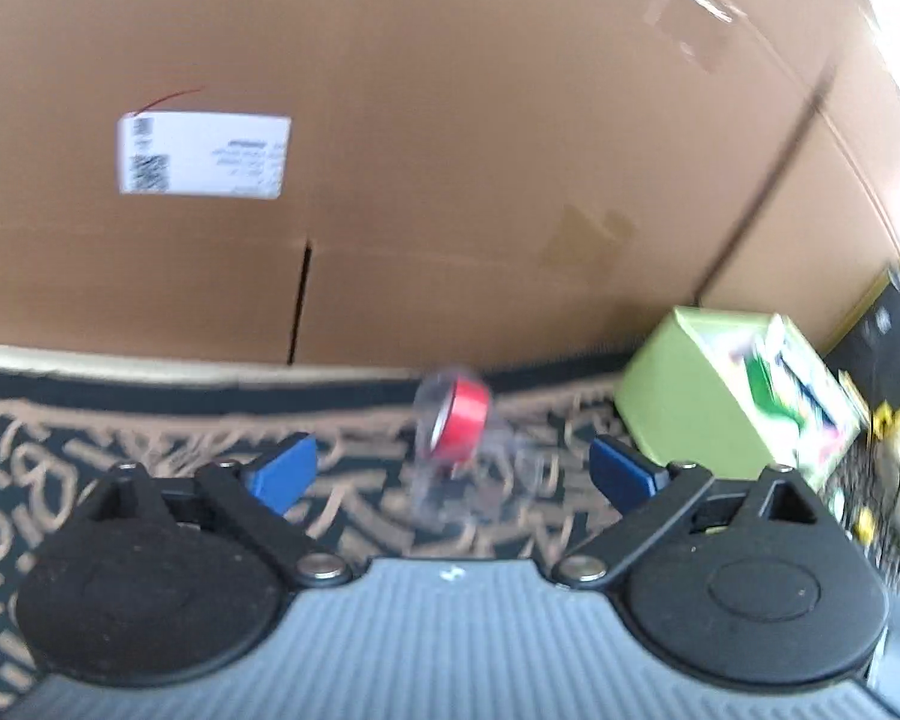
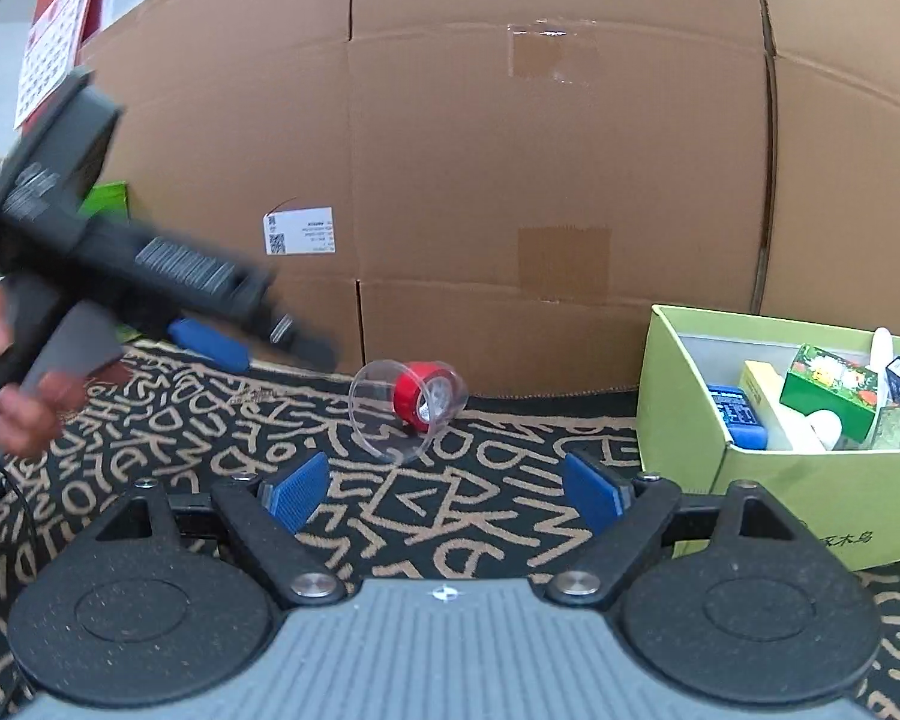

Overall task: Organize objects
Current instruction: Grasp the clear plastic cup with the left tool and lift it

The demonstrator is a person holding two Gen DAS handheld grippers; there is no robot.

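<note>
In the lower part of the right wrist view, the right gripper (image 2: 444, 495) has its blue pads wide apart, with nothing between them. Beyond it, near the centre of the frame, a clear plastic cup (image 2: 408, 411) lies on its side on the patterned carpet (image 2: 150, 420), with a red tape roll (image 2: 417, 399) inside. At the right stands a green box (image 2: 678, 396) filled with small packages. At the left, the left gripper (image 2: 210, 342) is also spread and empty. A big cardboard box (image 2: 510, 180) fills the background.
</note>
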